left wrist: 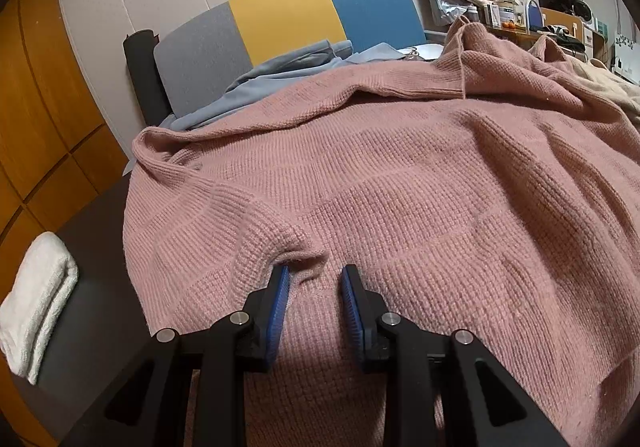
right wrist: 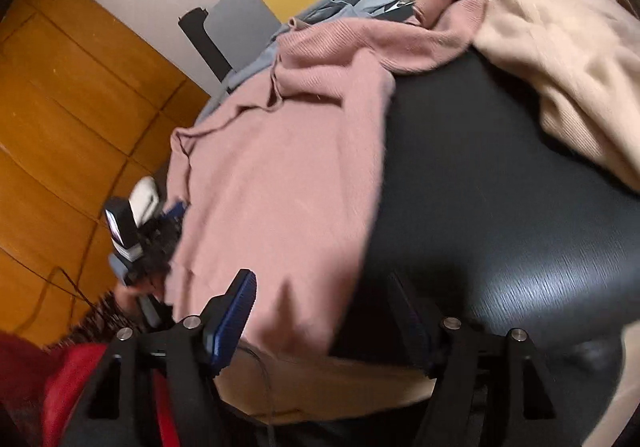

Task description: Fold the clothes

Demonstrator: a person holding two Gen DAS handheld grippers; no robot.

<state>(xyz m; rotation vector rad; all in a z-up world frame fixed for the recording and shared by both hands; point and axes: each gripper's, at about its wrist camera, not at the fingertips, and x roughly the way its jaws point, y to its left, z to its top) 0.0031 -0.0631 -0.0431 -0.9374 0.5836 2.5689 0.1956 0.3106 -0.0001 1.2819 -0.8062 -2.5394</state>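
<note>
Pink sweater [left wrist: 400,187]: chunky waffle-knit, ribbed at cuff and hem, spread over a dark wood-grain table [right wrist: 520,227] and filling most of the left wrist view ahead of the claw. Left gripper [left wrist: 316,279]: blue ribbed pads part-way apart, a raised ridge of the knit lying between and just ahead of the tips; left pad touches the fold, but whether the fabric is actually pinched cannot be told. Right gripper [right wrist: 320,287]: jaws wide apart, pads pressing on nothing; the sweater's near edge lies between them, picture motion-blurred. Left view only: folded white terry towel [left wrist: 36,303] on the table, left of the claw; fine knit texture; chair back [left wrist: 288,27] in grey, yellow and blue panels beyond, with a smooth blue-grey garment [left wrist: 280,67] in front of it. Right view only: bare table right of the sweater, fuzzy cream sweater [right wrist: 560,67] far right, the left gripper seen from outside at the sweater's left edge.
</note>
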